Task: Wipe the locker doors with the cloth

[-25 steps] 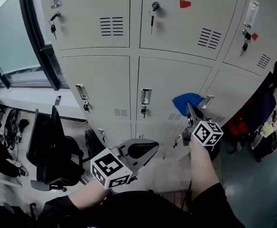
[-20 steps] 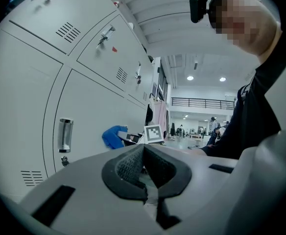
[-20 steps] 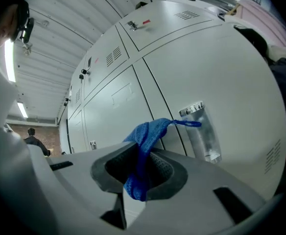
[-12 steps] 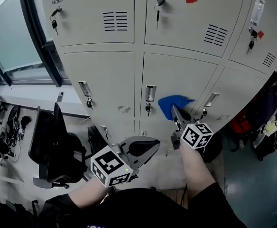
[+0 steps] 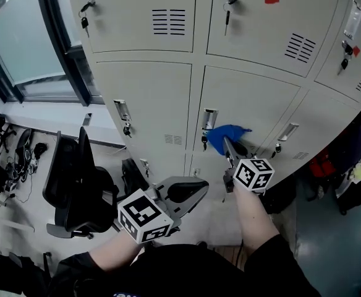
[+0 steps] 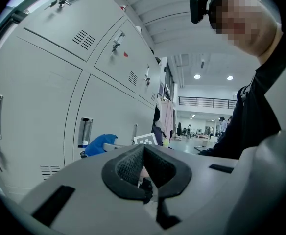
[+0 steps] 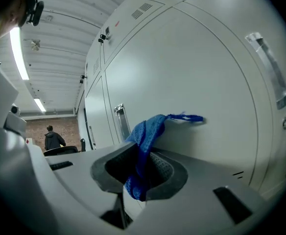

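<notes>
1. Presently, wiping appears under way. The right gripper (image 5: 227, 145) has its jaws closed on a crumpled blue woven cloth (image 5: 224, 135) and holds it up to the pale grey metal locker doors (image 5: 146, 107).
2. The cloth lies low on the left side of the centre door (image 5: 254, 107) in the middle row, just beside its recessed chrome handle (image 5: 210, 119). In the right gripper view the cloth (image 7: 145, 133) bunches up out of the jaws and appears to touch the panel, with one loose strand lying along it.
3. The left gripper (image 5: 196, 192) is held low and well apart from the doors. Its jaws are closed together with nothing between them (image 6: 144, 180).
4. No door shows a visible difference between wiped and unwiped surface, so completed coverage cannot be confirmed. Judged from the cloth's position, most of the centre door and the neighbouring doors remain to be covered.
5. Every locker in view is closed, so the contents cannot be inspected. Keys hang from several locks, one of them (image 5: 127, 129) on the door to the left.
</notes>
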`<act>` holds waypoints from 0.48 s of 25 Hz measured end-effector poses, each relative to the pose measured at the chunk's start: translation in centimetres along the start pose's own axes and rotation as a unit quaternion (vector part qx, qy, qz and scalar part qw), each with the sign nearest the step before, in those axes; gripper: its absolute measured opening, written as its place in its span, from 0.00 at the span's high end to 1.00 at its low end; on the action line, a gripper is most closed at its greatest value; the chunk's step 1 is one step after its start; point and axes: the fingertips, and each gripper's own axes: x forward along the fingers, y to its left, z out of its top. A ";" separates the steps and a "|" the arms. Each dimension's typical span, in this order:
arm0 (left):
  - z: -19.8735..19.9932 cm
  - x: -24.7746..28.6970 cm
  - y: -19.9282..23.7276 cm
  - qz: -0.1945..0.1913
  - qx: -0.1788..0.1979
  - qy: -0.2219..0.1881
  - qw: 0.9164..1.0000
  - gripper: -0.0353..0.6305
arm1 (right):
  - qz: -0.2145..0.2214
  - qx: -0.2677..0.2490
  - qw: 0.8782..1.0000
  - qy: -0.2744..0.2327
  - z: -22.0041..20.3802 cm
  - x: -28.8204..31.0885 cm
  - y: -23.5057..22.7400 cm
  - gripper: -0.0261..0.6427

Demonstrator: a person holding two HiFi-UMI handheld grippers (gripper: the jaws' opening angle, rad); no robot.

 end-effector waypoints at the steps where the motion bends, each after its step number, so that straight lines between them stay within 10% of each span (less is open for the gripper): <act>1: -0.1 0.1 -0.1 0.000 -0.001 0.000 1.000 0.94 | -0.004 -0.002 1.000 0.001 0.0 -0.3 -0.5 0.89; 12: -0.7 2.9 -1.7 -0.027 -0.008 0.008 1.000 0.94 | -0.086 -0.001 0.996 -0.001 0.4 -6.7 -8.8 0.89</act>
